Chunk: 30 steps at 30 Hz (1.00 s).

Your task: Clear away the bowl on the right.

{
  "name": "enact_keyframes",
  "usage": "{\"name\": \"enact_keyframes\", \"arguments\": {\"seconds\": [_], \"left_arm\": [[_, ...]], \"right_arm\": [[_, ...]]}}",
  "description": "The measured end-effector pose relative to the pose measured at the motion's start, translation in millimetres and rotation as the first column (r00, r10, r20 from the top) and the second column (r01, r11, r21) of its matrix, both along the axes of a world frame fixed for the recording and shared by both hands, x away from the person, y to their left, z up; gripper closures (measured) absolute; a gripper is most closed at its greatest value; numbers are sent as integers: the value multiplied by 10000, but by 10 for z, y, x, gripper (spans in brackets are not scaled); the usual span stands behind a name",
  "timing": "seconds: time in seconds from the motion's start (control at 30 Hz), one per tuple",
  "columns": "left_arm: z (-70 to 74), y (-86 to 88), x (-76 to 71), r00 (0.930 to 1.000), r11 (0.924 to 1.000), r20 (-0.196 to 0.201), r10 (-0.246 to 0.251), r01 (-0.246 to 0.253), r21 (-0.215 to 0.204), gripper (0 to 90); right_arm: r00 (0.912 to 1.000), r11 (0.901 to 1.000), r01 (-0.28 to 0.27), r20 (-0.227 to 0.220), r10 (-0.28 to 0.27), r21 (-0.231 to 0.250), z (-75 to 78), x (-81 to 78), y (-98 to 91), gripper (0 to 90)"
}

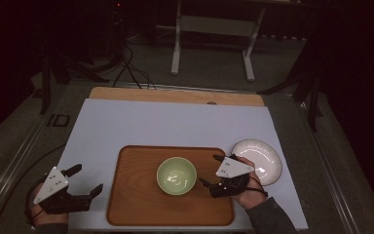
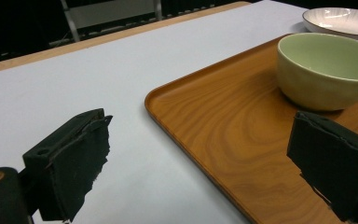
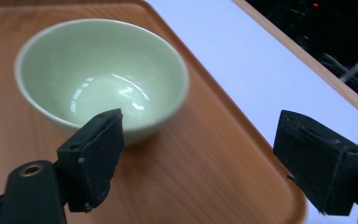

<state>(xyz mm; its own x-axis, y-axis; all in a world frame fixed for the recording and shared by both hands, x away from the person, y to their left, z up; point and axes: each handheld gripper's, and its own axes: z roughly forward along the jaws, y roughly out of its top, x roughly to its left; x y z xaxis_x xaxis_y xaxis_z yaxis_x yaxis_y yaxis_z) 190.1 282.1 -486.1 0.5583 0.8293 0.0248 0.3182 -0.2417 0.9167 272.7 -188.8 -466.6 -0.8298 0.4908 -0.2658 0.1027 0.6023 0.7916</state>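
Note:
A pale green bowl (image 1: pixel 176 176) stands empty in the middle of a wooden tray (image 1: pixel 136 200). To the tray's right, on the white mat, lies a white plate (image 1: pixel 258 161). My right gripper (image 1: pixel 208 169) hovers over the tray's right part, just right of the bowl, open and holding nothing. In the right gripper view the bowl (image 3: pixel 102 74) sits a little beyond the open jaws (image 3: pixel 207 158), apart from them. My left gripper (image 1: pixel 88 178) rests open off the tray's left edge. The left gripper view has the tray (image 2: pixel 223 126), bowl (image 2: pixel 328 70) and plate (image 2: pixel 340 18) ahead of its empty jaws (image 2: pixel 200 163).
The white mat (image 1: pixel 175 122) covers a wooden table whose far edge (image 1: pixel 175 95) shows beyond it. Past the table stand a white frame (image 1: pixel 214 29) and cables (image 1: pixel 126 68) on a dark floor. The plate overhangs the mat's right side slightly.

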Motion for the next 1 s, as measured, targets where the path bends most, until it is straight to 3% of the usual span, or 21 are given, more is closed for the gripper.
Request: {"name": "enact_keyframes", "arguments": {"seconds": [0.2, 0.47, 1.0], "left_arm": [[0, 0, 1, 10000, 10000, 0, 12, -12, 3, 54], [-1, 1, 2, 10000, 10000, -8, 23, -23, 42, 55], [-3, 6, 3, 9999, 9999, -15, 122, -122, 49, 55]], "right_arm": [[9972, 9970, 745, -85, -743, 230, -5, 41, -245, 154], [9859, 9844, 1671, -186, -1663, 546, -17, 76, -554, 151], [9447, 9420, 3263, -610, -3222, 780, -143, 23, -1056, 153]]}}
